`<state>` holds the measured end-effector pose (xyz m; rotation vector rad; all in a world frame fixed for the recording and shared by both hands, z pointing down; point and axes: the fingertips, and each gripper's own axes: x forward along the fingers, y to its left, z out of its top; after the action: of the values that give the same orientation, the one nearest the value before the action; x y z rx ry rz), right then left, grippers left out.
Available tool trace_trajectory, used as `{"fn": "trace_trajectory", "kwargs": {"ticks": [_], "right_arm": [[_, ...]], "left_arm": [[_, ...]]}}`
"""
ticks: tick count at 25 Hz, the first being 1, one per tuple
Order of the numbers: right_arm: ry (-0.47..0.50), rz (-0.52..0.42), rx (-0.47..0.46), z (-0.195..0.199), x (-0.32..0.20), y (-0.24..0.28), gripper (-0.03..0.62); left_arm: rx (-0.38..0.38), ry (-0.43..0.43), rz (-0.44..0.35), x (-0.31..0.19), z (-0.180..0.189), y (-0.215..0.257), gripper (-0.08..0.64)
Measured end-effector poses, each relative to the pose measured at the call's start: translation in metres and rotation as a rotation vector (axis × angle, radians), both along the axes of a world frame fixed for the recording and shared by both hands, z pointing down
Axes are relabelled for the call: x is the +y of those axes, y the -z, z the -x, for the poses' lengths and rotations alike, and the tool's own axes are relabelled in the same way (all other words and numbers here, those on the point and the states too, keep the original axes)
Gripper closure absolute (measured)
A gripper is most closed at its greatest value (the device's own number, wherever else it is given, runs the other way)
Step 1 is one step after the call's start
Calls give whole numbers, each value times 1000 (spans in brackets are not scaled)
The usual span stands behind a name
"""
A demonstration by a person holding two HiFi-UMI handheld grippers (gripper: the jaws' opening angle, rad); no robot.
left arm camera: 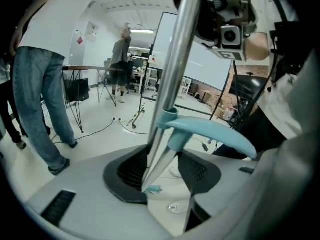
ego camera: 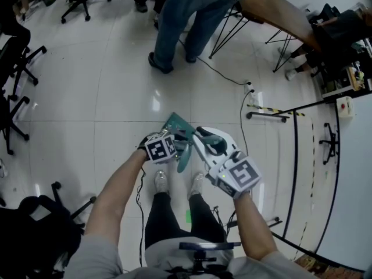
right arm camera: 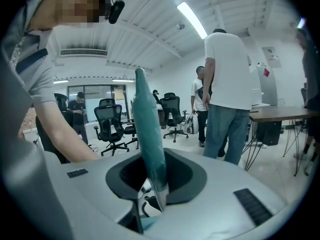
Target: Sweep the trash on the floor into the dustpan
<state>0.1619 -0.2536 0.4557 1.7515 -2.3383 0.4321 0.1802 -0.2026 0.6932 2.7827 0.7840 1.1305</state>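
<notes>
In the head view both grippers meet in front of my body over my shoes. A green dustpan [ego camera: 176,122] sticks out beyond them, with a teal handle [ego camera: 183,156] hanging below. My left gripper [ego camera: 178,140] has a silver pole [left arm camera: 172,74] with a pale blue clip-on handle [left arm camera: 210,131] between its jaws. The pole lies against the left pad [left arm camera: 131,168], and a gap shows at the right one. My right gripper [ego camera: 201,136] is shut on a teal-green handle [right arm camera: 147,129] that rises upright between its pads. No trash is visible on the floor.
A person in jeans [ego camera: 174,28] stands ahead on the white tiles. A cable [ego camera: 229,77] runs to a power strip [ego camera: 250,89]. Office chairs [ego camera: 17,68] line the left. A hairpin-leg table [ego camera: 273,13] and a taped stand [ego camera: 267,113] are at the right.
</notes>
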Motion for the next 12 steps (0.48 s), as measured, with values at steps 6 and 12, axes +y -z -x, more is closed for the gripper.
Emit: {"fn": "trace_trajectory", "kwargs": {"ticks": [6,12], "right_arm": [[15,8,6,6,-3,-3,517],[-4,21,11,1,-8,-6,515]], "left_arm": [[-23,48,-13,-3,7,-5,368],[-63,228,1,-31,31,-11,365]]}}
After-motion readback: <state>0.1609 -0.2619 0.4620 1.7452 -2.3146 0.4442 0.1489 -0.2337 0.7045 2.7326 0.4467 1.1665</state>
